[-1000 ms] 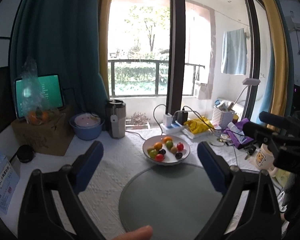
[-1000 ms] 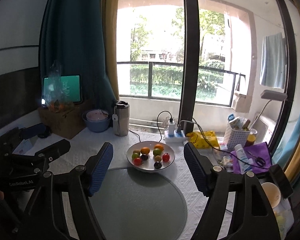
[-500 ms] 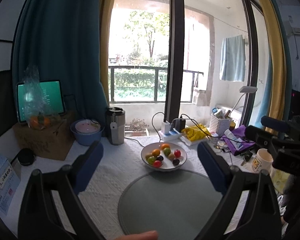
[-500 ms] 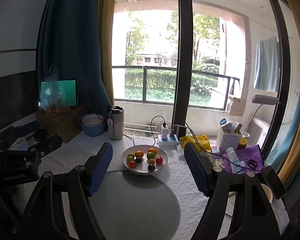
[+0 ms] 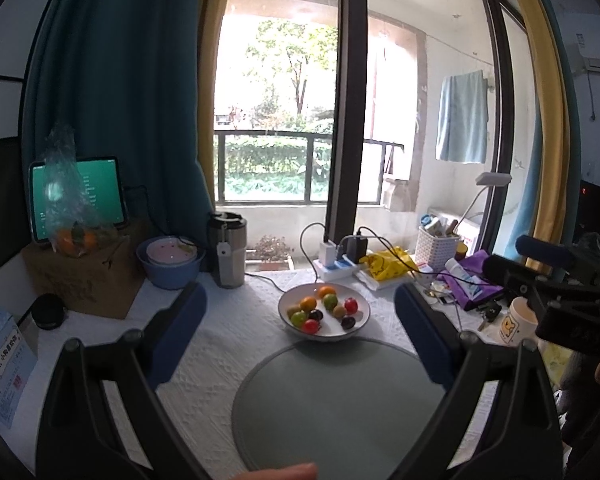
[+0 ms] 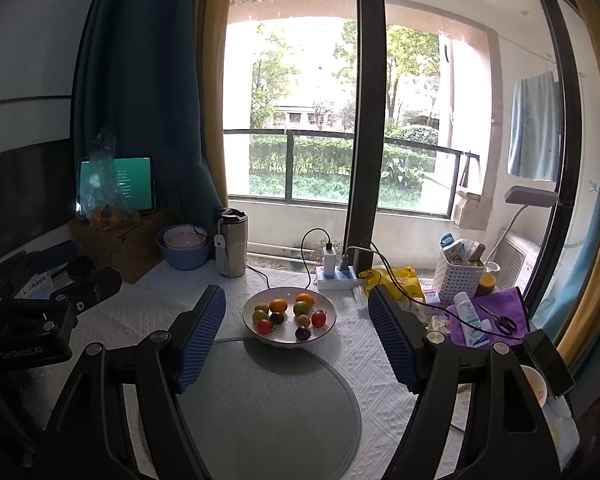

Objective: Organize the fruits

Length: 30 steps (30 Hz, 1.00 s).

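A white bowl (image 5: 357,327) holds several small fruits: orange, green, red and dark ones. It stands on the white tablecloth just beyond a round grey-green mat (image 5: 340,408). The bowl (image 6: 324,334) and mat (image 6: 268,408) also show in the right wrist view. My left gripper (image 5: 300,328) is open and empty, held above the mat, short of the bowl. My right gripper (image 6: 296,332) is open and empty, also above the mat with the bowl between its fingers in view.
A steel tumbler (image 5: 227,254), a blue bowl (image 5: 170,258), a cardboard box (image 5: 80,280) with bagged oranges and a tablet stand at back left. A power strip (image 5: 336,266), a yellow bag, a white basket (image 5: 436,246), a purple cloth and a mug (image 5: 518,320) crowd the right.
Both grippers have pulled back and risen a little, so the bowl and table sit lower and farther in view. Both stay open.
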{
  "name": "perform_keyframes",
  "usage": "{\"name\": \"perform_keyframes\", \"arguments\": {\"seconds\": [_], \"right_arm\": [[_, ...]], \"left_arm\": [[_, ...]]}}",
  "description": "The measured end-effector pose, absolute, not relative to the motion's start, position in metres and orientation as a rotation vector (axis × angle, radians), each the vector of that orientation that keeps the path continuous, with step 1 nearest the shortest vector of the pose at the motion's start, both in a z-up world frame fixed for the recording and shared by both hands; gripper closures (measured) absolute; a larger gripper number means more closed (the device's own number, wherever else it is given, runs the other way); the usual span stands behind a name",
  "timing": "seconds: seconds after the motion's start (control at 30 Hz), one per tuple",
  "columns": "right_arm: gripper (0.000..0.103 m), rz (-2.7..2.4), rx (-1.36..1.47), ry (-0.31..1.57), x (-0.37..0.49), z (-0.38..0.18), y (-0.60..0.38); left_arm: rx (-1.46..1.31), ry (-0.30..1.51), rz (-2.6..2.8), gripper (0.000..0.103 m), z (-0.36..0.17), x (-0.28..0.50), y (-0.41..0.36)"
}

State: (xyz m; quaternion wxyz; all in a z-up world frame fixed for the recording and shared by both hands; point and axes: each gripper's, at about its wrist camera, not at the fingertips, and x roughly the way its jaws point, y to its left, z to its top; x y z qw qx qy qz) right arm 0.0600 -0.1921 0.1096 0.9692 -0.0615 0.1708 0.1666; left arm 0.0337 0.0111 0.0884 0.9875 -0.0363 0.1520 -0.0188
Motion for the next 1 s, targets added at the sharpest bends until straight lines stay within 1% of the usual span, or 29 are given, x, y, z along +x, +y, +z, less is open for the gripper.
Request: {"name": "perform_keyframes", "arguments": {"seconds": [1.0], "right_arm": [[0.026,0.329,-0.127,0.339,0.0607,0.1065,-0.1925]], "left_arm": [[-0.079,0.296,-0.046,0.007,0.0889,0.0302,0.0094]]}}
